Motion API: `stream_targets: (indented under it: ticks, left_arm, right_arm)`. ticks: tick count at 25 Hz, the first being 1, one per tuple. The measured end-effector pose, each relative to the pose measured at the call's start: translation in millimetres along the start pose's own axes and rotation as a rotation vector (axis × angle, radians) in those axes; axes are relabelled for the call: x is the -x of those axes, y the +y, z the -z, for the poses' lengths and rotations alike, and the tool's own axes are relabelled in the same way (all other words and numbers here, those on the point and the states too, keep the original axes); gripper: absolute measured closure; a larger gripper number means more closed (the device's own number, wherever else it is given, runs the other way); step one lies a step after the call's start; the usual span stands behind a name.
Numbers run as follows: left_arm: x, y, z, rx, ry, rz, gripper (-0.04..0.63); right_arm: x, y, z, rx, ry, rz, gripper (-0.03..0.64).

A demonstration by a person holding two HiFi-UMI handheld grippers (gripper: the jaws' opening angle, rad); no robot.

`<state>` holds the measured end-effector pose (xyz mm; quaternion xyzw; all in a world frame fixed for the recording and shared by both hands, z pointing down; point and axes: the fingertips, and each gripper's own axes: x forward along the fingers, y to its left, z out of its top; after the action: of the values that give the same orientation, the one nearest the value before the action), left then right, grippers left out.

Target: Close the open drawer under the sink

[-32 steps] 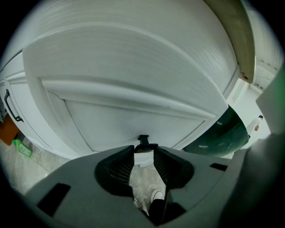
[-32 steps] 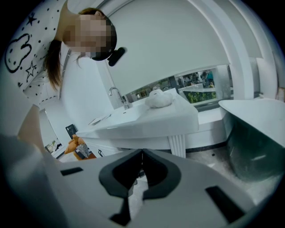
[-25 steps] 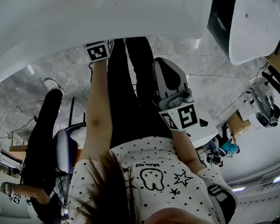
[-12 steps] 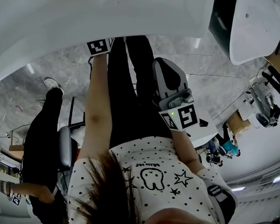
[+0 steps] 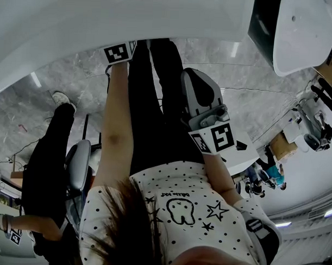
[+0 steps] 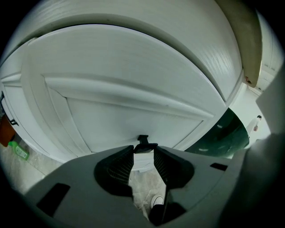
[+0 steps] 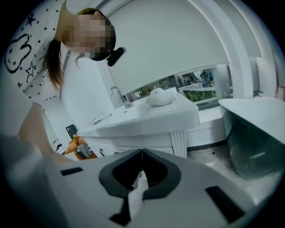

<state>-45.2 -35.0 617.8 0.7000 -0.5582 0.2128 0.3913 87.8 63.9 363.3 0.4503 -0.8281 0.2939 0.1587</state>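
The left gripper (image 6: 143,155) is pressed up to the white drawer front (image 6: 124,102), its jaws clamped on the small black handle (image 6: 142,142) at the middle of the panelled face, near the panel's lower edge in the left gripper view. The drawer front sits directly beneath the curved white rim of the sink cabinet (image 6: 178,26). I cannot tell how far out it stands. The person's left arm (image 5: 114,127) reaches straight out to it. The right gripper (image 7: 141,156) hangs well back beside the person's hip, jaws pinched together on nothing, pointing across the room at another white vanity (image 7: 147,120) with a faucet (image 7: 116,91). A dark-sided bathtub (image 6: 227,133) stands just right of the cabinet, on the grey marbled floor (image 5: 64,93).
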Motion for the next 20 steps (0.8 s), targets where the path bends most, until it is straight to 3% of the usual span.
stream_targets:
  ticks: [17, 20]
  left_arm:
    - [19, -1, 2, 0.042, -0.044, -0.019, 0.461]
    - [27, 0, 1, 0.039, -0.055, -0.038, 0.502]
  right_arm:
    - [9, 5, -4, 0.003, -0.006, -0.010, 0.603]
    - [11, 8, -5, 0.006, -0.006, -0.016, 0.603]
